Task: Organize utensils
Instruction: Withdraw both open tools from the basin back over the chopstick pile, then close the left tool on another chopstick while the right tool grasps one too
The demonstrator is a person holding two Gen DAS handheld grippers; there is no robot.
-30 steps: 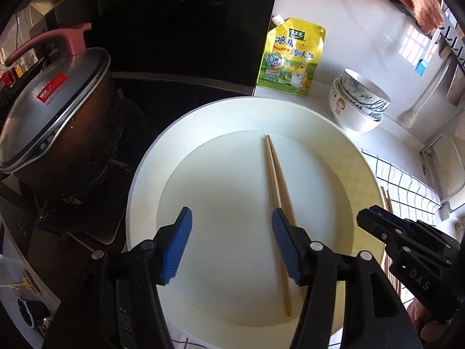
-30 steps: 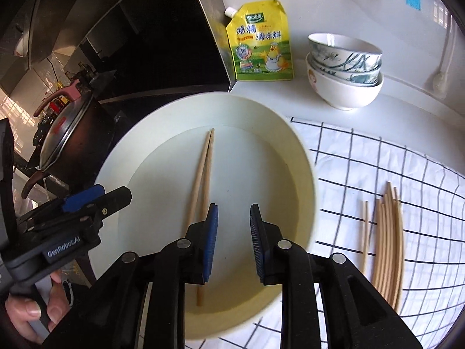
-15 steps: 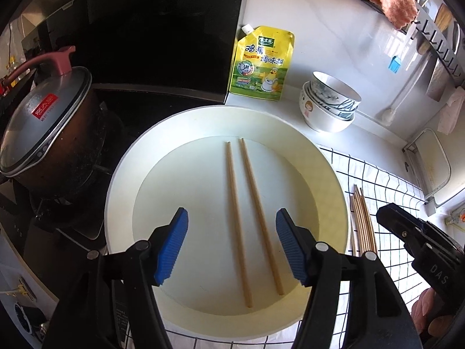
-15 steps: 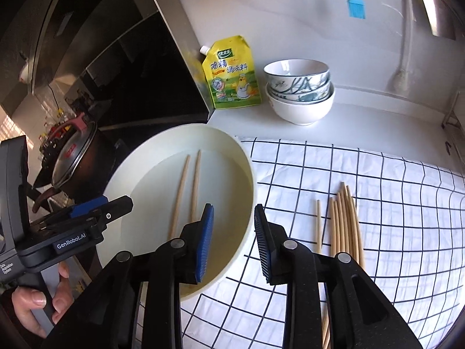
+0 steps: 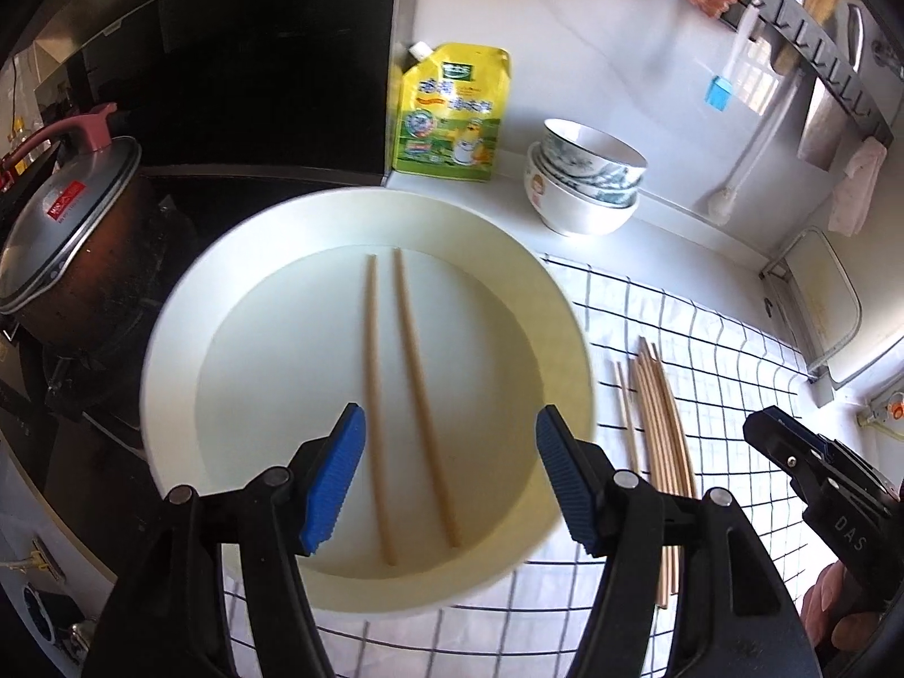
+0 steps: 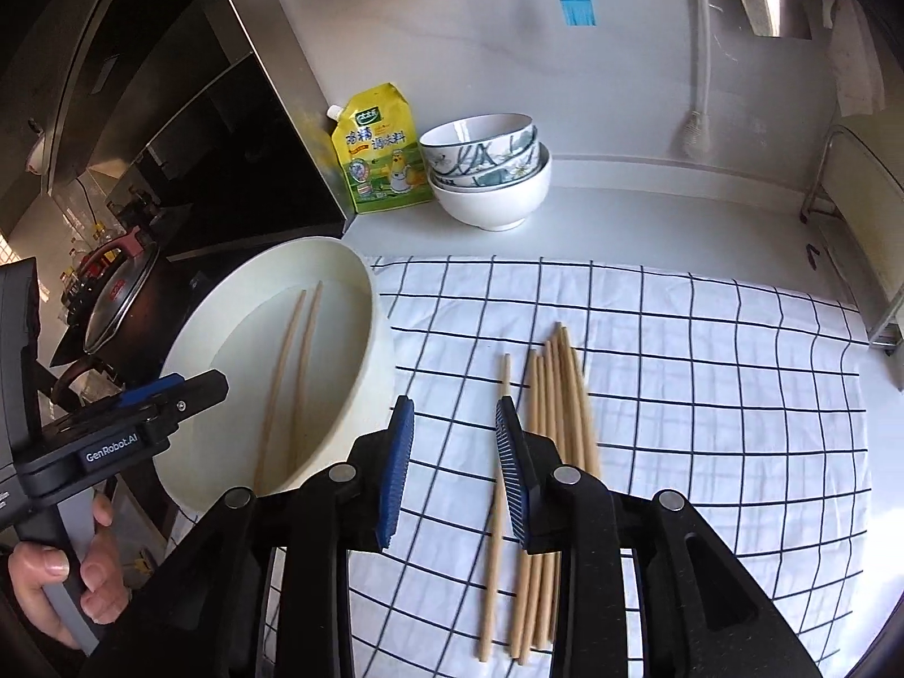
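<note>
Steel-lidded and dark-sided, a pot [image 5: 68, 260] with a pink handle sits at our far left on the stove, and just beside it we have the big cream basin [image 5: 181, 350] with two wooden chopsticks [image 5: 395, 390] lying side by side on its floor, a small gap between them. Our left gripper [image 5: 449, 480] hovers above the near part of the basin, blue pads spread wide and nothing between them; the two chopsticks run between its fingers below. Behind the basin a yellow seasoning pouch [image 5: 452, 113] leans against the white wall, and next to it we see a stack of bowls [image 5: 585, 178], patterned ones nested in a plain white one. Moving right, we reach the black-and-white checked cloth [image 6: 706, 373], where a loose bundle of chopsticks [image 6: 556, 412] lies with one single chopstick [image 6: 497, 486] just apart on its left. Our right gripper [image 6: 455, 480] hangs over the cloth beside the basin's rim, its blue pads a narrow gap apart and gripping nothing, with the single chopstick showing below its right finger.
</note>
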